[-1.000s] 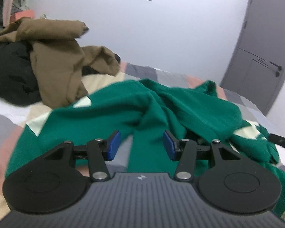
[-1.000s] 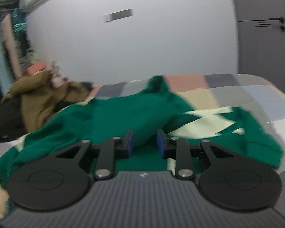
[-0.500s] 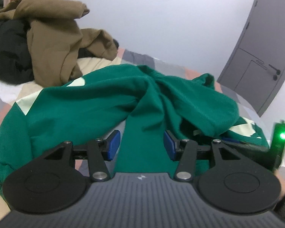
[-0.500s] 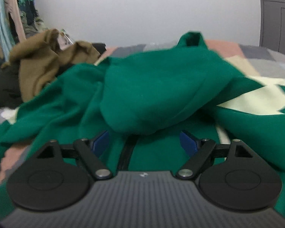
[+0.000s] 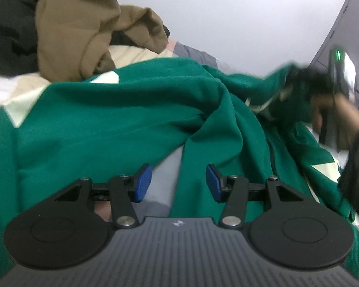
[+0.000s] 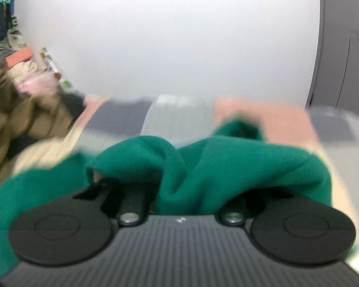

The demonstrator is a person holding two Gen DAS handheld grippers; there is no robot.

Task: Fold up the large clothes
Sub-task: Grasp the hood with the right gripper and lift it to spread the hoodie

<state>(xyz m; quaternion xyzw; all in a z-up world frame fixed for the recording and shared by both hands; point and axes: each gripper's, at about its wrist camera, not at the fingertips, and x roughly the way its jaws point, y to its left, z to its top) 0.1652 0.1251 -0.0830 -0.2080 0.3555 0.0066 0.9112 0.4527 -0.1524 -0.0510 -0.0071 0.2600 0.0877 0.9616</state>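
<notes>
- Closing on cloth, your right gripper (image 6: 179, 191) now has a bunch of the green garment (image 5: 122, 119) heaped over its fingers; half a second ago its jaws stood wide in front of the same hump of fabric.
- Its blue pads are hidden under the fold in the right wrist view, so you cannot see the pinch itself; judging by how the fabric drapes over both finger arms, the cloth is between the jaws and gripped.
- From the left wrist view, your right hand (image 5: 339, 117) shows blurred at the far right, and the green fabric rises toward it in a taut ridge where earlier it lay slack.
- Your left gripper (image 5: 178, 184) is released, jaws half apart as before, with nothing pressed between the pads. It has come lower and nearer: a green edge and a strip of the grey bedspread (image 5: 165, 179) lie just beyond its fingertips.
- The garment lies rumpled across the bed, near the brown clothes (image 5: 83, 31) and black clothes (image 5: 9, 31) heaped at the far left.
- For the task this reads as the spreading stage: one end is taken up, the other is not yet held, and no fold has been made.
</notes>
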